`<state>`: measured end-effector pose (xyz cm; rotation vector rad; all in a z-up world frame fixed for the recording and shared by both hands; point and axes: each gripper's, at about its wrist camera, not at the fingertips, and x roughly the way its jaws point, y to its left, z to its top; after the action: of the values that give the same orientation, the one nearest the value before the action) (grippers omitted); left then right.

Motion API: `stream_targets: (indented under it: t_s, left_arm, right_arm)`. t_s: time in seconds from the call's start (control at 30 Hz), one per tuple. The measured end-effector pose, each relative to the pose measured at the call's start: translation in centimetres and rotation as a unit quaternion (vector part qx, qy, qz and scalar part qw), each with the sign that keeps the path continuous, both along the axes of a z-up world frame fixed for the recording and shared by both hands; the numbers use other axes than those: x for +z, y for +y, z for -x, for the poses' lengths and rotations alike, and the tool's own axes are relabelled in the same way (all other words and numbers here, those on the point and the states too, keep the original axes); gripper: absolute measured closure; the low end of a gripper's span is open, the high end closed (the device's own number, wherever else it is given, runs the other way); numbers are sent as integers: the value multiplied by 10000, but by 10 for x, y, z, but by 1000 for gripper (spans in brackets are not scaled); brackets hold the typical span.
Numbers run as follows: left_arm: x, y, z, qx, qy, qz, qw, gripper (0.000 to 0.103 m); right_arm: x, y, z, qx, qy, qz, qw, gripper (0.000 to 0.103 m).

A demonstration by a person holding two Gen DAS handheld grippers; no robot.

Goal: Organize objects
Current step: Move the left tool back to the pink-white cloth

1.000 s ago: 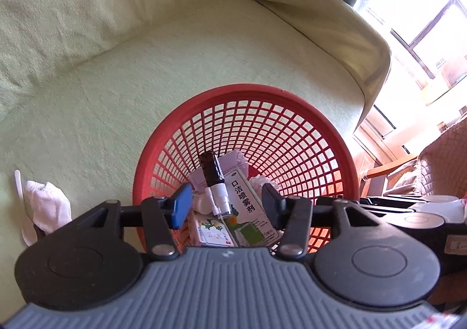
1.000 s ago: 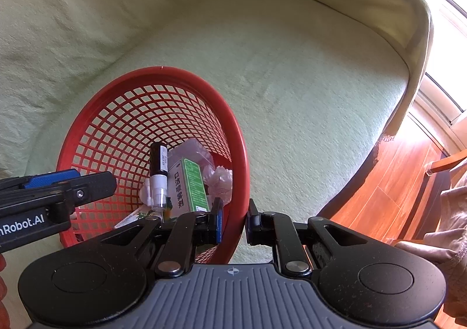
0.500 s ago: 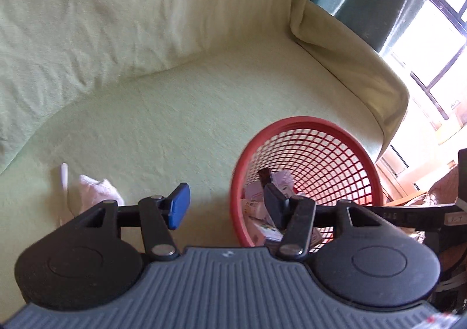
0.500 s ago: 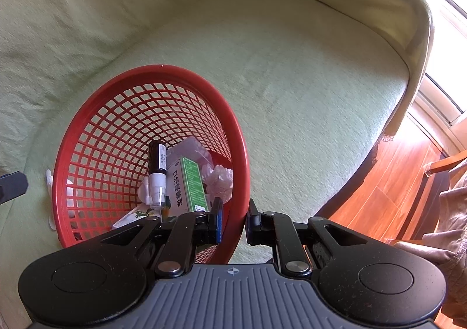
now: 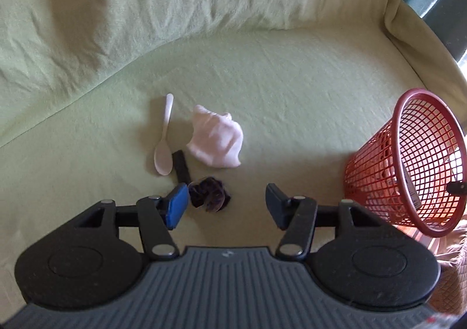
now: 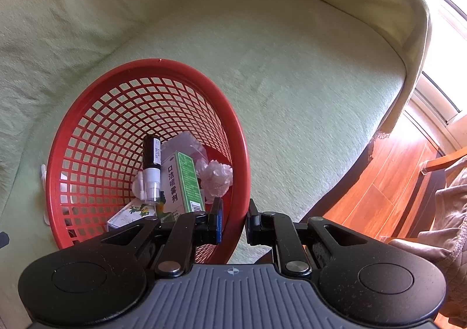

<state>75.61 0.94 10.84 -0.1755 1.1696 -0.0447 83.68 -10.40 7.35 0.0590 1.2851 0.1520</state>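
Note:
On the green sofa seat lie a white plastic spoon [image 5: 164, 142], a crumpled white cloth [image 5: 216, 137], a flat black bar [image 5: 181, 168] and a dark purple scrunchie [image 5: 209, 194]. My left gripper [image 5: 224, 206] hovers just in front of them, its jaws opening, with nothing between them. The scrunchie lies beside the blue left pad [image 5: 176, 206]. My right gripper [image 6: 233, 219] is shut on the near rim of the red mesh basket [image 6: 87, 113], which stands tilted. Inside the basket are a black spray bottle [image 6: 151, 162], a green and white medicine box [image 6: 181, 183] and crumpled paper [image 6: 217, 177].
The red basket [image 5: 379, 159] shows at the right edge of the left wrist view. The sofa back and armrest [image 6: 379, 8] curve around the seat. Beyond the seat's edge are a wooden floor [image 6: 388, 171] and a wooden chair with a quilted cover [image 6: 449, 206].
My left gripper has swung left from over the basket to the loose items on the seat, and its jaws have widened. The right gripper and basket have stayed still.

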Motion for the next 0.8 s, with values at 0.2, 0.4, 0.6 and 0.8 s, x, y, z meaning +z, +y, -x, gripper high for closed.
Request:
stream_targets:
  t_s: [0.2, 0.4, 0.6, 0.8]
  left_arm:
    - [-12, 14, 21, 134, 115, 29, 9998, 39]
    - [-29, 22, 30, 188, 315, -9, 9993, 25]
    - [-44, 25, 24, 3, 329, -264, 9991, 16]
    - [-60, 21, 2, -346, 136, -283, 9989, 12]
  right_arm:
    - [-1, 2, 1, 10, -12, 71, 10000, 91]
    - [-1, 4, 2, 21, -27, 117, 9999, 91]
    - [0, 6, 3, 10, -48, 172, 9998, 91]
    - [1, 8, 3, 12, -66, 215, 9997, 91]
